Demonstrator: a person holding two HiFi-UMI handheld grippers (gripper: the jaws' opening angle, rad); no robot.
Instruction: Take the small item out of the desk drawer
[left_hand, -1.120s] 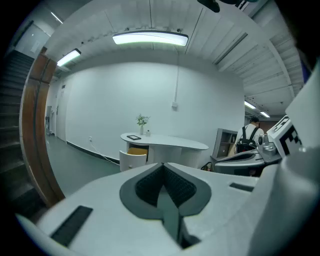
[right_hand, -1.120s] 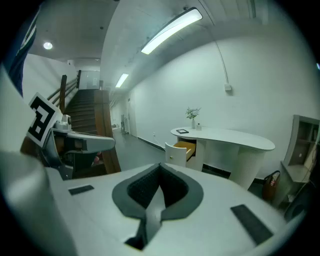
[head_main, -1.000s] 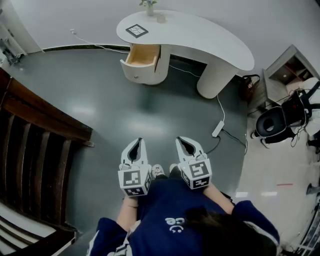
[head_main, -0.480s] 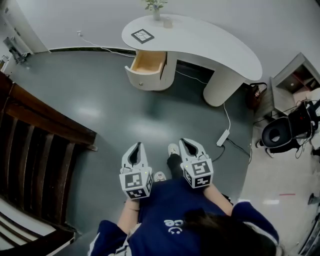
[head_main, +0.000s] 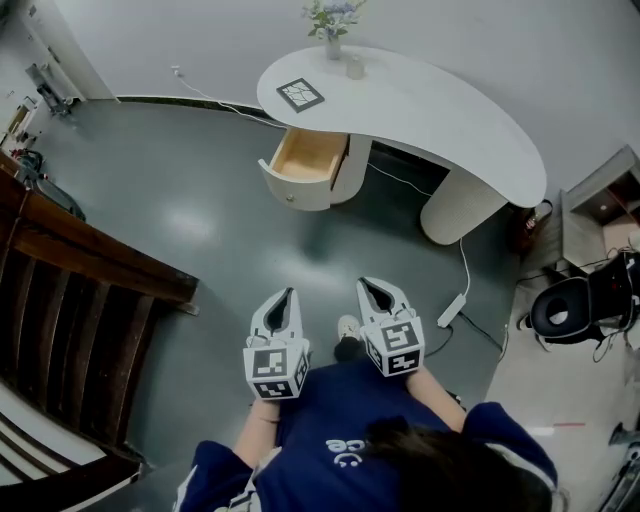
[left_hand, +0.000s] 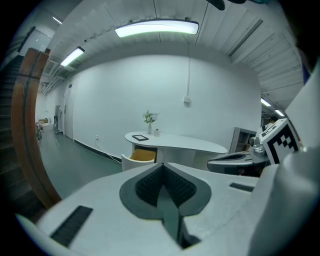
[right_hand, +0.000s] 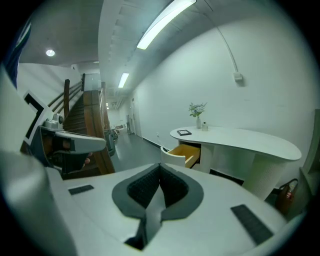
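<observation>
Head view, looking steeply down on a person in a dark blue top (head_main: 345, 420) standing on a grey floor (head_main: 190, 210); the person holds a white claw in each hand, both level and pointing forward, side by side and slightly apart. The left claw (head_main: 287, 294) has its jaws pressed fully together with nothing between them; the left gripper view shows the ribbed dark pads meeting along a single seam. The right claw (head_main: 364, 284) is likewise closed tight and empty; the right gripper view shows the same closed seam. A marker cube sits at the rear of each claw, just before the person's wrists; one pale shoe (head_main: 347, 327) shows between the claws.

Well ahead of both claws stands a white curved table (head_main: 440, 110) against a pale wall. At the table's left end a rounded drawer (head_main: 290, 190) is pulled out, its inside pale wood; the small item cannot be made out in it from this distance. On the tabletop near the wall stand a vase of flowers (head_main: 332, 30) and a small cup (head_main: 354, 70), with a dark square frame (head_main: 301, 94) lying just in front of them, above the drawer.

A dark wooden staircase (head_main: 90, 270) fills the left side; a white power strip (head_main: 450, 310) on a cable lies on the floor to the right; a black office chair (head_main: 565, 315) stands at the far right.
</observation>
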